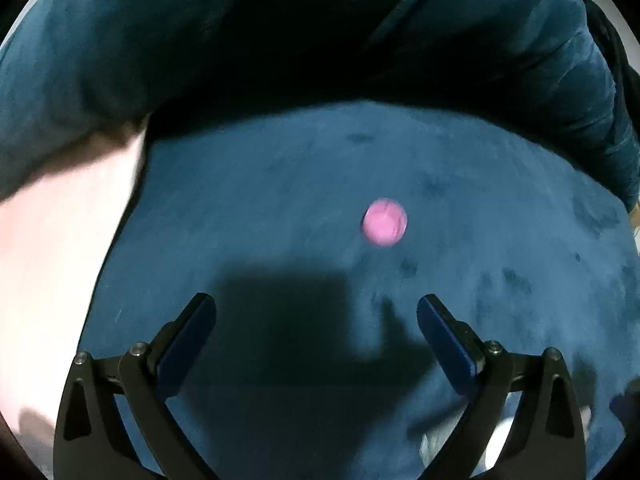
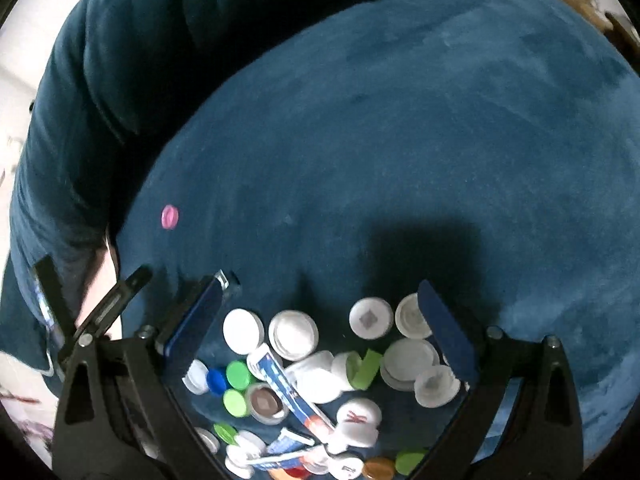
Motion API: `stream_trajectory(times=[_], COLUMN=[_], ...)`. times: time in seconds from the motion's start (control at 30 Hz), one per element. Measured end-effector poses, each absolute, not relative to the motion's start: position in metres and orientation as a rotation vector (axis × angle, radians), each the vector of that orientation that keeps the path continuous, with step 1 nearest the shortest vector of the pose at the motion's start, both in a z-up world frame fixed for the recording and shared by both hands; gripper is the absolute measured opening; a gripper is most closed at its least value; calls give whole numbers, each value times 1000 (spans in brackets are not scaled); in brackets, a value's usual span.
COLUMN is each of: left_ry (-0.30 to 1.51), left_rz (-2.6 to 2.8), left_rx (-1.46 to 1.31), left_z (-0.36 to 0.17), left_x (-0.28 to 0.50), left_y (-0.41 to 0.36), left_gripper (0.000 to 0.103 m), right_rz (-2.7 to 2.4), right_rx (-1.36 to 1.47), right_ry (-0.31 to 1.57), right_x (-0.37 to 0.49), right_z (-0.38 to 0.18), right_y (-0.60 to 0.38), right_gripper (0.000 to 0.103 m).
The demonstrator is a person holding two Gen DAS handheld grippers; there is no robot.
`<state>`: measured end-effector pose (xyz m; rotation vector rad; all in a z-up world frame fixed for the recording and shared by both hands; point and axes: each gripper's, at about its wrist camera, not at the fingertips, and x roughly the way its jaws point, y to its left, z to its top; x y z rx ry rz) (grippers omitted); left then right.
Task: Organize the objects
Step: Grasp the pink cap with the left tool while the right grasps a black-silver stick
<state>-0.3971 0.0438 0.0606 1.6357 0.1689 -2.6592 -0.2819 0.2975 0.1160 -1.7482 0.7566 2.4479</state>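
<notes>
Blue velvet cushion (image 1: pixel 280 200), soft, prone to tilting small pieces; heap of caps (image 2: pixel 320 360) beneath right claw (image 2: pixel 320 296), spread, empty, liable to scatter them; pink cap (image 1: pixel 385 222) alone ahead of left claw (image 1: pixel 316 308), spread, empty, likely to roll.

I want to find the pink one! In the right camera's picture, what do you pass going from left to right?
Left gripper → pink cap → right gripper's left finger → pile of caps → right gripper's right finger → bare blue cushion.
</notes>
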Motion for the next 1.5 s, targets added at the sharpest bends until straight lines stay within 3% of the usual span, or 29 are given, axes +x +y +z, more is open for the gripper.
stream_trajectory(times=[0.2,0.23,0.27,0.33,0.5,0.73,0.97,1.03,1.2,1.33,1.43,1.5], left_ry=[29,14,-5,-38,-37,147,310,291,269,303,335,370], left_rz=[-2722,-2730,-2743,-2778,-2793,-2804,-2750,-2743,-2635,-2632,-2606,-2580], left_rx=[1600,1598,1607,1593,1604,1616,1541,1508,1539,1492,1491,1490], left_z=[36,33,29,27,37,92,163,165,148,154,154,153], left_x=[-430,-432,-435,-438,-419,-334,-227,-210,-191,-178,-169,-165], left_y=[69,70,72,74,69,35,-14,-24,-47,-59,-71,-80], left_gripper=[85,72,49,30,30,30,30,30,30,30,30,30], right_rz=[2419,2427,2444,2464,2540,2598,2748,2845,3004,2916,2875,2817], right_rx=[-1752,-1764,-1769,-1776,-1810,-1969,-2055,-2080,-2199,-2324,-2419,-2502], right_ry=[799,788,766,728,664,644,415,239,-676,-1064,-1135,-1162], right_x=[-285,-287,-289,-292,-300,-308,-312,-313,-310,-326,-338,-342], right_z=[107,106,107,107,100,70,76,87,84,64,51,40], right_y=[292,289,285,279,263,219,184,169,126,113,110,109], right_gripper=[99,99,99,99,99,99,99,99,98,97,79,47])
